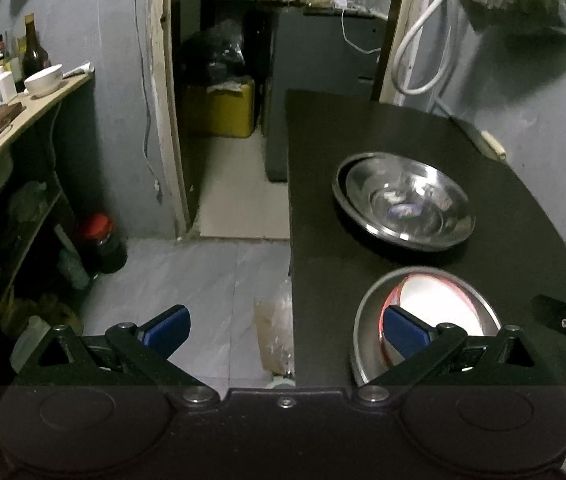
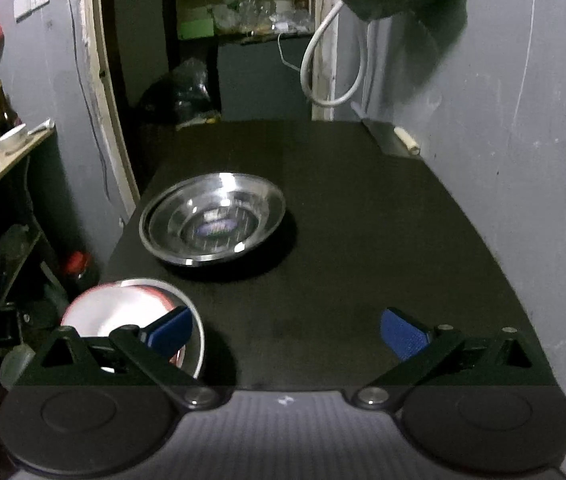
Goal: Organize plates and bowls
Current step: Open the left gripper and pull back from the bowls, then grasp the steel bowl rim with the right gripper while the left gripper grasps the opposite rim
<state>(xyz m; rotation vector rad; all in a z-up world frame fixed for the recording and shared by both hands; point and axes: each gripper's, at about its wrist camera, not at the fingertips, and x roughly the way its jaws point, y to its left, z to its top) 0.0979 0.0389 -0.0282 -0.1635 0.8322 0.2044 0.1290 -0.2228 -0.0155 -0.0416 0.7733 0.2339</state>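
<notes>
On the black table stand nested steel bowls farther back. Closer to me a steel plate holds a white dish with a red rim. My left gripper is open over the table's left edge; its right finger overlaps the plate in the picture, with nothing between its jaws. My right gripper is open above bare tabletop, its left finger in front of the plate. A part of the right gripper shows at the left wrist view's right edge.
A shelf on the left carries bottles and a white bowl. A red-lidded jar stands on the floor. A cleaver lies at the table's back right. A doorway opens behind.
</notes>
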